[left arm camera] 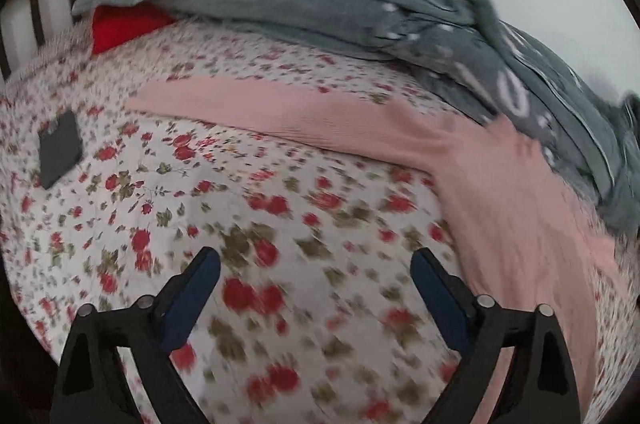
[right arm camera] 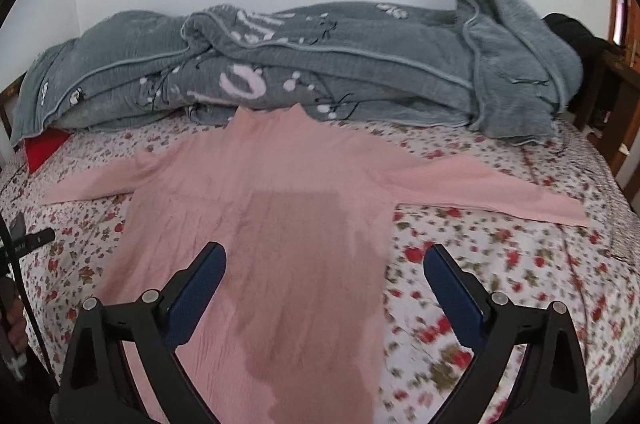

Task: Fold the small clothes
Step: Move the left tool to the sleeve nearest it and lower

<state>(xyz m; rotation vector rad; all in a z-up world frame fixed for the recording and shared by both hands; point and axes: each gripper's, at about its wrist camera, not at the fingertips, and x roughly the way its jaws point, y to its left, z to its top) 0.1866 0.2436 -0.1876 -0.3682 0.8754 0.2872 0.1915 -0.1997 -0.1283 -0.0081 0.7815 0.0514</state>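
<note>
The pink top [right arm camera: 256,207] lies flat and fully spread on the bed [right arm camera: 520,264], its collar touching the grey blanket [right arm camera: 320,71] heaped along the wall side, and its 2 sleeves stretched out to either side of the body. No fold shows anywhere on it, so the task looks to be at its very start: both sleeves and the body are all left to fold. The right gripper [right arm camera: 323,258] hovers over the top's lower body near its right edge, fingers spread wide and holding nothing. The left gripper [left arm camera: 316,264] hangs over bare floral sheet just beside the top's left edge, below its left sleeve, fingers also wide apart and empty. A dark patch marks the top's middle.
</note>
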